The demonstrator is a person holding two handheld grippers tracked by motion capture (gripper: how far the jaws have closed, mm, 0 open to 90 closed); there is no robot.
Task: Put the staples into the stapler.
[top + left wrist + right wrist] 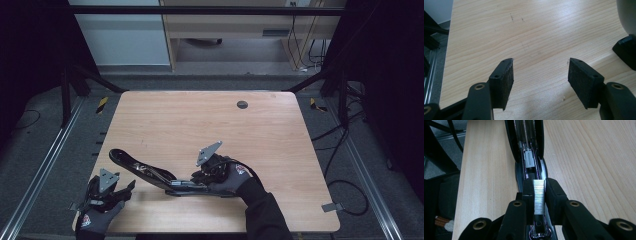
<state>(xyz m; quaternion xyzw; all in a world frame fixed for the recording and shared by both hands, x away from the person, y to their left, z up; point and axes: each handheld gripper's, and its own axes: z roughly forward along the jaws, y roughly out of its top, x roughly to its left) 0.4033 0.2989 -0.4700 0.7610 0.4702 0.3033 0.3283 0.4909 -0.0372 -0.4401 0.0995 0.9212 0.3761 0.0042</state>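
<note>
Left gripper [116, 192] sits at the near-left corner of the table [200, 115], jaws spread wide over bare wood, nothing between them. Just right of it, an opened black stapler [150, 172] lies near the near edge, lid raised toward the left. Right gripper [539, 195] is clenched on a strip of staples [539, 196] over the stapler's open channel; far half of table is open.
</note>
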